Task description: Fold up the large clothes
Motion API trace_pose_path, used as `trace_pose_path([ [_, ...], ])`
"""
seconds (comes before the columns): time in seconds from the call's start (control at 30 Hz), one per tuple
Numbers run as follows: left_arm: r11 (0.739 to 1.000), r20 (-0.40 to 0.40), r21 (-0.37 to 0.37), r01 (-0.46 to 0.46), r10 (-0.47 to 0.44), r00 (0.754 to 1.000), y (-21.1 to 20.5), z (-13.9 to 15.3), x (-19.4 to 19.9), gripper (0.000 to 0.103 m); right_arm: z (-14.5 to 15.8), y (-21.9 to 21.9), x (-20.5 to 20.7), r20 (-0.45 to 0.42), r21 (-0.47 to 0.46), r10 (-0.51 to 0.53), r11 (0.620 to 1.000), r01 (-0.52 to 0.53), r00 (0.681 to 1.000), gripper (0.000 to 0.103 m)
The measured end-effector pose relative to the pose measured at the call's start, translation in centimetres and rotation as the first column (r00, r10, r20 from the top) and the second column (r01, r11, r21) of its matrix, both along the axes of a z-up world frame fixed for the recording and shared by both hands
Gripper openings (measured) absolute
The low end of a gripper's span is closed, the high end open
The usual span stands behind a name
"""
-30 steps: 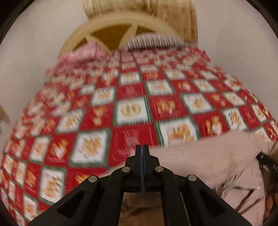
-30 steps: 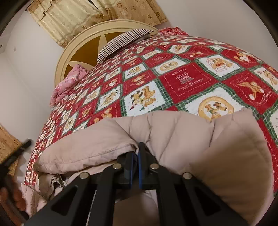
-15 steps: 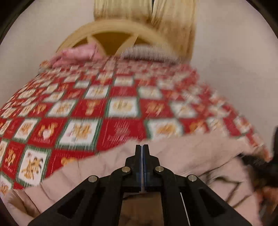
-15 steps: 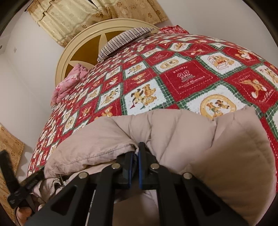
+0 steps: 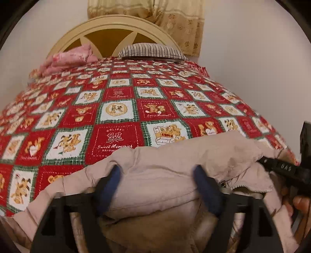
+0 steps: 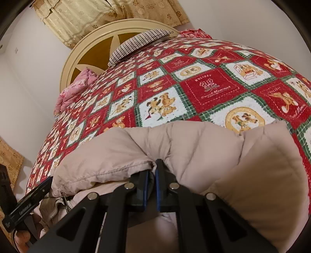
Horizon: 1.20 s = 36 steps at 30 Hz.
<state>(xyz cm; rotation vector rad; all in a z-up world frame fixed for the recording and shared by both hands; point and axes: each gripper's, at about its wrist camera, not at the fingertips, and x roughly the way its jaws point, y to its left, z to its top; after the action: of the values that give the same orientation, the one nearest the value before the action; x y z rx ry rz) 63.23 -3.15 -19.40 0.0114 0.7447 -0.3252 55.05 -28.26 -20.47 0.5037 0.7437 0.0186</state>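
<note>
**Jacket bunched at foot of bed; right tongs on fabric, left tongs spread**

Jacket (image 5: 175, 161): beige, puffy, quilted. Lies in a heap on the near edge of the bed, at 6 o'clock in both views. Its far edge overlaps the bedspread. A zipper (image 5: 250, 189) runs along a folded-under edge at about 4 o'clock in the left view; the zipper pull (image 6: 65, 202) hangs at 8 o'clock in the right view.

Right gripper (image 6: 151, 184): tongs drawn close together, a fold of the jacket (image 6: 204, 155) pinched between the blue pads at its hem seam. Fabric puckers at the tips. Seen from the left view, this gripper (image 5: 279, 168) enters at 3 o'clock, tip buried in the jacket edge.

Left gripper (image 5: 158, 181): tongs wide apart, both blue fingers (image 5: 110, 186) blurred. A mound of jacket sits between them, not squeezed. From the right view this gripper (image 6: 35, 196) shows at 8 o'clock, just beside the jacket's left end.

Bedspread (image 5: 120, 120): red, white and green checks with bear and dog prints, covering the bed out to 12 o'clock.

At the head of the bed: striped pillow (image 5: 153, 51) at 12 o'clock, pink bedding (image 5: 68, 60) at 11 o'clock, a round cream headboard (image 5: 108, 25) behind them, and a yellow patterned curtain (image 5: 175, 17) above.
</note>
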Motion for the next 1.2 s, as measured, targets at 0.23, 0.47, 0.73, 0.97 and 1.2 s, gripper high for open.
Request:
trace_pose_path([
  [0.23, 0.993, -0.061, 0.12, -0.002, 0.009, 0.998, -1.5, -1.4, 1.0, 0.089, 2.2, 0.8, -0.9, 0.003, -0.104, -0.039, 0.994, 0.039, 0.999, 0.025],
  [0.47, 0.993, -0.059, 0.115, -0.011, 0.017, 0.998, -1.3, -1.6, 1.1, 0.089, 8.8, 4.1, -1.7, 0.115, -0.226, -0.02, 0.973, 0.046, 0.993, 0.058],
  [0.73, 0.992, -0.062, 0.124, -0.015, 0.023, 0.998, -1.6, -1.7, 1.2, 0.089, 12.0, 5.1, -2.0, 0.138, -0.204, -0.091, 0.972, 0.119, 0.986, 0.058],
  [0.97, 0.995, -0.05, 0.095, -0.016, 0.021, 0.999, -1.2, -1.4, 1.1, 0.09, 13.8, 5.6, -1.3, 0.261, -0.187, -0.029, 0.979, 0.08, 0.965, 0.065],
  [1.2, 0.997, 0.039, -0.023, -0.079, 0.08, 0.996, 1.4, 0.3, -0.2, 0.09, 4.1, 6.8, 4.5, -0.061, -0.27, 0.107, 0.955, -0.12, 0.992, 0.049],
])
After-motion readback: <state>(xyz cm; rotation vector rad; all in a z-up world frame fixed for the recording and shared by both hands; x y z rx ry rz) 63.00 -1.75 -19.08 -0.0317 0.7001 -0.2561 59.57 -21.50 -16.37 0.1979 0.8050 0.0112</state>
